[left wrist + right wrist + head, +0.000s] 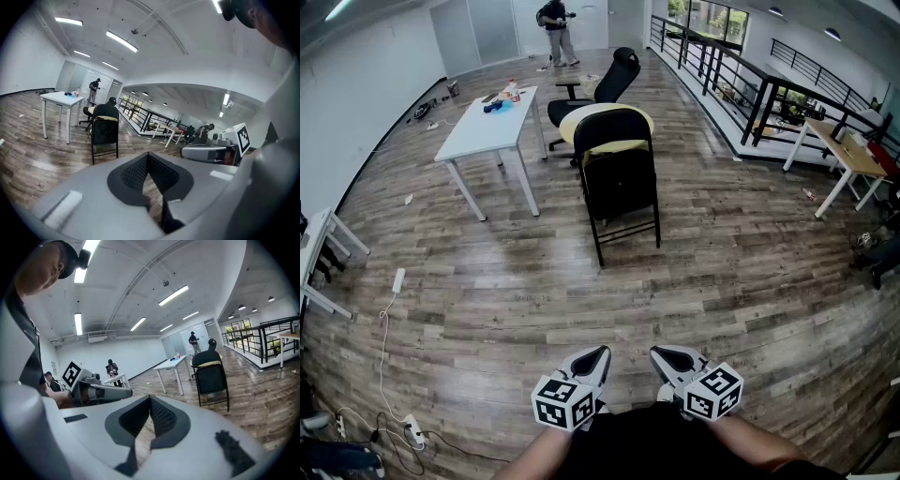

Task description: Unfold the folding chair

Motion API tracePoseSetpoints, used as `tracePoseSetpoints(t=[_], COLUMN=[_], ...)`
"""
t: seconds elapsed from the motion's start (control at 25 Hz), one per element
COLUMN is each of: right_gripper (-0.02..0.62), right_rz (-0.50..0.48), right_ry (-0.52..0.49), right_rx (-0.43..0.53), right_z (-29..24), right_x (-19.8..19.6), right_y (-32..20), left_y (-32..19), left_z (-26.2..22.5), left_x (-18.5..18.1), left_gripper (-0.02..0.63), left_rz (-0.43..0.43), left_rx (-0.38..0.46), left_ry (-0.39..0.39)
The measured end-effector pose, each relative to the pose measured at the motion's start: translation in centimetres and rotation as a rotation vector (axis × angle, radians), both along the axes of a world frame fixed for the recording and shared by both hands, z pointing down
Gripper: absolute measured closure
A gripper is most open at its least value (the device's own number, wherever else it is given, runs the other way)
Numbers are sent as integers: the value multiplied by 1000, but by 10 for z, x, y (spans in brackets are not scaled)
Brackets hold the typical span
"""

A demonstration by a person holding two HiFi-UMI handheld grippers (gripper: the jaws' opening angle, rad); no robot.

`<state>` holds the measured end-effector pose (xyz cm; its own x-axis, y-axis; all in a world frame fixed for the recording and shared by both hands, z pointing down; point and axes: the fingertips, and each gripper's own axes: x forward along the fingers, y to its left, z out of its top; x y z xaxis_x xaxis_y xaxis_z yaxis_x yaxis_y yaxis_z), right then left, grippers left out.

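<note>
A black folding chair [619, 178] stands folded upright on the wood floor in the middle of the head view, a pale yellow cushion behind its back. It also shows in the left gripper view as the folding chair [105, 133] and in the right gripper view as the folding chair [212, 378], well away from both grippers. My left gripper [598, 358] and right gripper [661, 357] are held side by side close to my body at the bottom of the head view. Both are shut with nothing between the jaws.
A white table [492, 127] with small items stands left of the chair. A black office chair [605, 89] is behind it. A railing [722, 80] and a wooden desk [839, 155] lie to the right. Cables and a power strip [398, 281] run along the floor at left. A person [555, 28] stands far back.
</note>
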<state>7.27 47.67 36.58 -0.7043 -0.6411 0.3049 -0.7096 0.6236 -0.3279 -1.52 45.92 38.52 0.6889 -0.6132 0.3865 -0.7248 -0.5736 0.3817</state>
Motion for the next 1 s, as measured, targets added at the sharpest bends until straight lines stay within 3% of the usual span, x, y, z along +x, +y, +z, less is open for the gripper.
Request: tracePoseSetpoints(t=[1.0], right_gripper=[589], right_rz=[-24], right_ry=[-1], right_rx=[-15], right_z=[8], right_x=[-85], right_y=[20], left_y=[28], left_z=[5], left_x=[-79], left_gripper=[598], left_rz=[12], left_rx=[3], left_ry=[-10])
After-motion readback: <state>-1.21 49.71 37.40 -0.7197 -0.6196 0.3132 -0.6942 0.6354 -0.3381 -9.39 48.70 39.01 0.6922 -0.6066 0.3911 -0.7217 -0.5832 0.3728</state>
